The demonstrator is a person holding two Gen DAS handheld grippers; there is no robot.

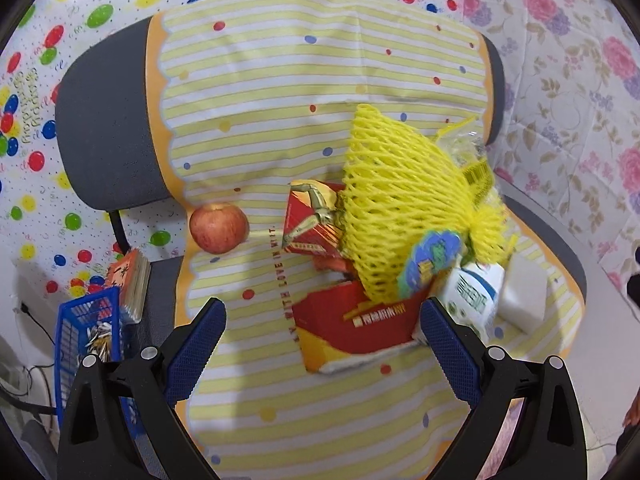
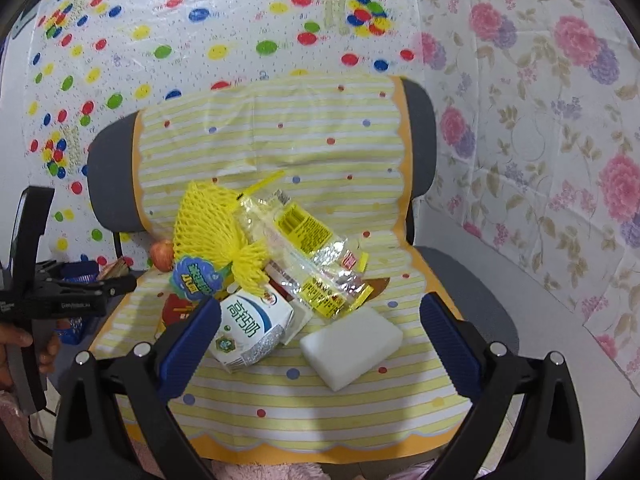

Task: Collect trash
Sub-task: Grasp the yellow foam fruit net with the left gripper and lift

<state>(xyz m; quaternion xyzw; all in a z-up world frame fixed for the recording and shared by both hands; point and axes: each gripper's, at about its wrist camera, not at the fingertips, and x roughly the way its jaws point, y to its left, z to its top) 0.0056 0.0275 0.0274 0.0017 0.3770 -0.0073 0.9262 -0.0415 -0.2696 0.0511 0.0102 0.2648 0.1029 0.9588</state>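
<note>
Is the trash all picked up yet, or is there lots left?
Lots left. Nothing looks collected yet. Both grippers are open and empty: the left gripper hovers near the red box, the right gripper near the milk carton and white sponge. The yellow foam net and the clear wrapper lie piled on the chair seat, an apple beside them.

A grey office chair (image 2: 420,128) is draped with a yellow-striped dotted cloth (image 2: 280,132) covering its backrest and seat. An apple (image 1: 219,229) rests on the cloth near the chair's left edge. Left of the chair sit a blue basket (image 1: 86,328) and a stack of cards (image 1: 132,280). Behind the chair hang a balloon-print sheet (image 2: 200,20) and a floral sheet (image 2: 540,100).
</note>
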